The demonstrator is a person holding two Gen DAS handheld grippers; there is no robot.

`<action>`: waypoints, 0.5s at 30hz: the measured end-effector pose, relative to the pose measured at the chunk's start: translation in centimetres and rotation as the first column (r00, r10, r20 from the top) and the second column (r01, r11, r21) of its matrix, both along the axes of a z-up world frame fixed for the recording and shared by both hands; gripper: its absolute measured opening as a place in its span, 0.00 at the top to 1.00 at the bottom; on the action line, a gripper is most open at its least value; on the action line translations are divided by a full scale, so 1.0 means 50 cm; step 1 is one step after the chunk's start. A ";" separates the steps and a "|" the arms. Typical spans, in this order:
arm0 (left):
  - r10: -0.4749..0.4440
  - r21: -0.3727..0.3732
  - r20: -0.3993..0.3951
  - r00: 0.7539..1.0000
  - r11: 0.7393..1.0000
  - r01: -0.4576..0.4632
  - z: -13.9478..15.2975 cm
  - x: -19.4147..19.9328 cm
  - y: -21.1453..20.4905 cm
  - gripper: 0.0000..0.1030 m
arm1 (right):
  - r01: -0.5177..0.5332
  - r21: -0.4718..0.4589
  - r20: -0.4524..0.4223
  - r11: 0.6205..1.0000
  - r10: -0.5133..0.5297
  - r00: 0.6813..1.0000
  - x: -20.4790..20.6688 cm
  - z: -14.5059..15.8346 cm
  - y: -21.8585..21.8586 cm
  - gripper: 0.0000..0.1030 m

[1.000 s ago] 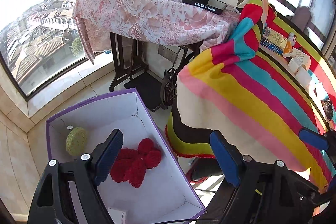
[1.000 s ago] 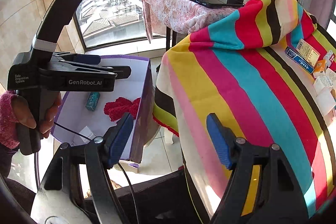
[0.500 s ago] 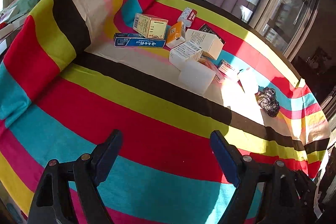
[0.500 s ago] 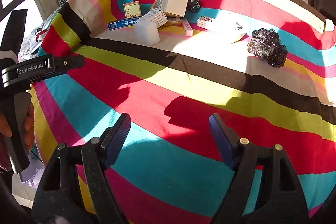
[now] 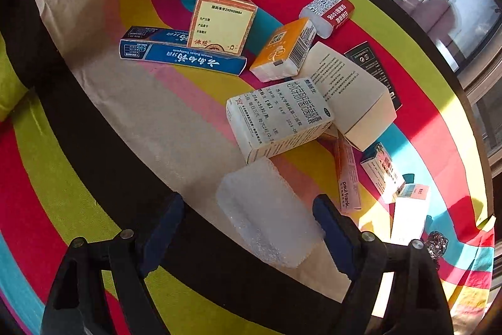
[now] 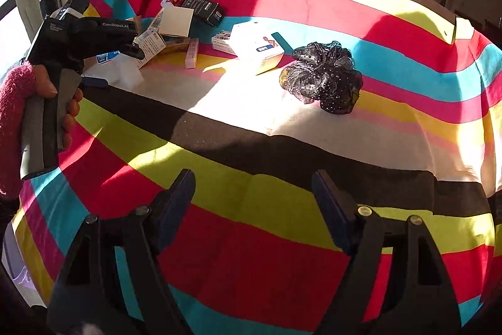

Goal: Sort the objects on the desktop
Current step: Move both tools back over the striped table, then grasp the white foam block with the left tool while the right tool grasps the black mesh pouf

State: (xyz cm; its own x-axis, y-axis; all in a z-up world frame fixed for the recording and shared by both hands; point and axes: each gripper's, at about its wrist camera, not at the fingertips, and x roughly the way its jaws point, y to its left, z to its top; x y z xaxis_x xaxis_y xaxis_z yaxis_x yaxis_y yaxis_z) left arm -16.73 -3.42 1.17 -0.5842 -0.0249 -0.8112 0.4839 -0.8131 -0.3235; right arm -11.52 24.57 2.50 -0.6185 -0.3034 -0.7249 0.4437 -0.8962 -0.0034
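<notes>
Over the striped cloth [image 6: 251, 240], left jaws closing around foam block [image 5: 266, 209] (untouched); right jaws wide, empty.

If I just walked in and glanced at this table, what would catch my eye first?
First the loud striped tablecloth, covering the whole table in red, yellow, blue and black bands. Then the jumble of small boxes heaped at its far side, with a translucent white block nearest the left gripper, whose jaws are closing around it. Off to the right lies a frilly black scrunchie, alone in sunlight.

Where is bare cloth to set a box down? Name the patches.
Free: the striped tablecloth ahead of the right gripper, nearer than the black lace scrunchie. Crowded: the far-left box cluster around the blue toothpaste box and translucent plastic block.
</notes>
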 end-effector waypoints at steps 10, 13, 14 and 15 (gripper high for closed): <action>-0.186 -0.127 -0.090 0.978 0.977 0.174 0.010 0.087 0.010 0.59 | 0.143 0.007 0.081 0.990 -0.143 0.986 -0.244 -0.020 -0.013 0.18; -0.232 -0.147 -0.076 0.970 0.964 0.220 0.007 0.106 0.005 0.72 | 0.184 0.030 0.107 0.983 -0.186 0.977 -0.283 -0.032 -0.013 0.21; -0.238 -0.145 -0.073 0.969 0.963 0.226 0.003 0.109 0.002 0.72 | 0.202 0.041 0.072 0.979 -0.204 0.976 -0.277 -0.029 -0.012 0.47; -0.248 -0.143 -0.084 0.965 0.961 0.235 0.001 0.112 -0.001 0.72 | 0.207 0.047 0.064 0.977 -0.210 0.976 -0.268 -0.028 -0.011 0.93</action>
State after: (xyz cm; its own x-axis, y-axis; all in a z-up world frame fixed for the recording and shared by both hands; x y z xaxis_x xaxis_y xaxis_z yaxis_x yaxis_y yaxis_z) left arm -11.13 -3.47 1.23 -0.6638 0.0252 -0.7475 0.2384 -0.9402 -0.2434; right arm -24.92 24.00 1.10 -0.6139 -0.1431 -0.7763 0.2475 -0.9687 -0.0172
